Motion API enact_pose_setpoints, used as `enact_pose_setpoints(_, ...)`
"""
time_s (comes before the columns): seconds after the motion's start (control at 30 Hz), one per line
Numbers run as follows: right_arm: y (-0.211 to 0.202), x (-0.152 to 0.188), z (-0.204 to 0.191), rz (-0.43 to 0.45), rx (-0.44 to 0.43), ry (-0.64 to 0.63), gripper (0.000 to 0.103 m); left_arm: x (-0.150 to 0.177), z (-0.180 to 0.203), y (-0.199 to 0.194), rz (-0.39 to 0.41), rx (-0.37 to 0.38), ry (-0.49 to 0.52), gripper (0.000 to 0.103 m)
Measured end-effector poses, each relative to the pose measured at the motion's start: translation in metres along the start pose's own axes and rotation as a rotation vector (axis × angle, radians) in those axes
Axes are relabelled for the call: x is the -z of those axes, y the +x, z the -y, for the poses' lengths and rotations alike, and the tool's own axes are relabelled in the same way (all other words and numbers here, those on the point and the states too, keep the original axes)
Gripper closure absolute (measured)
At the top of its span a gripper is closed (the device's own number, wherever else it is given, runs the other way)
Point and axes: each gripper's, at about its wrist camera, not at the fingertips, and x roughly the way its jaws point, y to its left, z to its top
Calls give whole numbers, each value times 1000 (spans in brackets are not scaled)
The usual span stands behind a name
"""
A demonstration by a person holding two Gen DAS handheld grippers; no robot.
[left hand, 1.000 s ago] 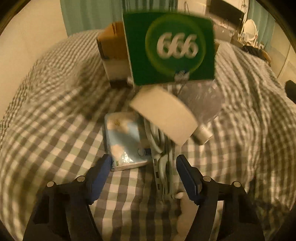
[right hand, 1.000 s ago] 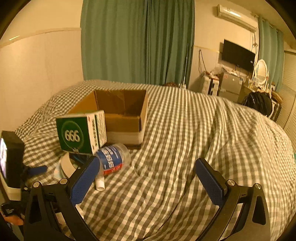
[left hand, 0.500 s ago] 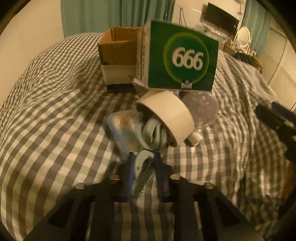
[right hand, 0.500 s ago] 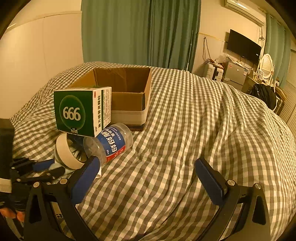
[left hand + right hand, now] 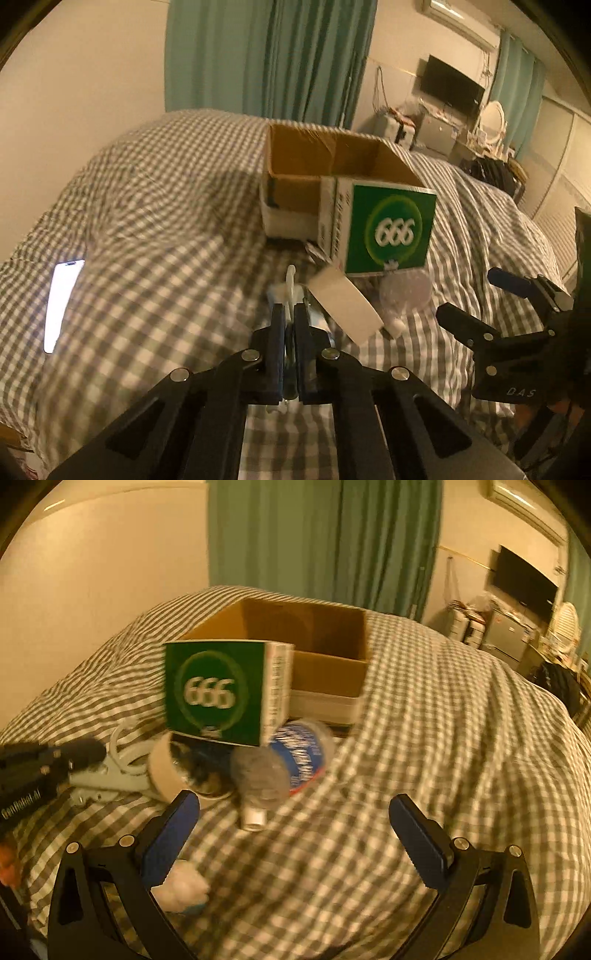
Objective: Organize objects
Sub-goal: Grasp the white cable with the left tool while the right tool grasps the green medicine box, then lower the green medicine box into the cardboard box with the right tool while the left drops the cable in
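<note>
Two grippers are working over the grey-and-white checked bed cover point(image 5: 155, 229). Our left gripper point(image 5: 290, 314) is holding its fingers clamped on the pale white plastic clip-like tool point(image 5: 290, 286), whose looped end is sticking out beyond the tips; in the right wrist view the same tool point(image 5: 122, 771) is lying low beside the pile. Our right gripper point(image 5: 293, 834) is hovering with its fingers wide apart, holding nothing, just short of the clear plastic bottle with a blue label point(image 5: 291, 764).

We are judging the step in hand to be carrying the tool to the open brown cardboard box point(image 5: 332, 173), which is standing on the bed behind the pile. To do it well, we are lifting straight up first, so the loop is not snagging the beige roll of tape point(image 5: 345, 308) touching it, and we are keeping clear of the green carton marked 666 point(image 5: 388, 230), which is perched on the pile and looks likely to topple.

Counting: one tool, one tape roll, one bottle, one green carton, one cardboard box, one lit phone point(image 5: 61, 302) lying apart, and one white crumpled wad point(image 5: 181, 888) near the right fingers.
</note>
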Motion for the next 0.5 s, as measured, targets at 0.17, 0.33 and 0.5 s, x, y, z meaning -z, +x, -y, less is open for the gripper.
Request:
enact_pose_setpoints(0.17,5,-25,-16,32,-24,-8,0,-4,-12,-4,26,-15,-25,100)
enact_pose_setpoints(0.33,12,-58,-39,61,-15,-4,0,-13,-20,-8,63,-28,-29,100)
enact_pose_setpoints(0.5,28,-70,-57,32,7,8,0,-20,-27,-3,74,-36,-38,100)
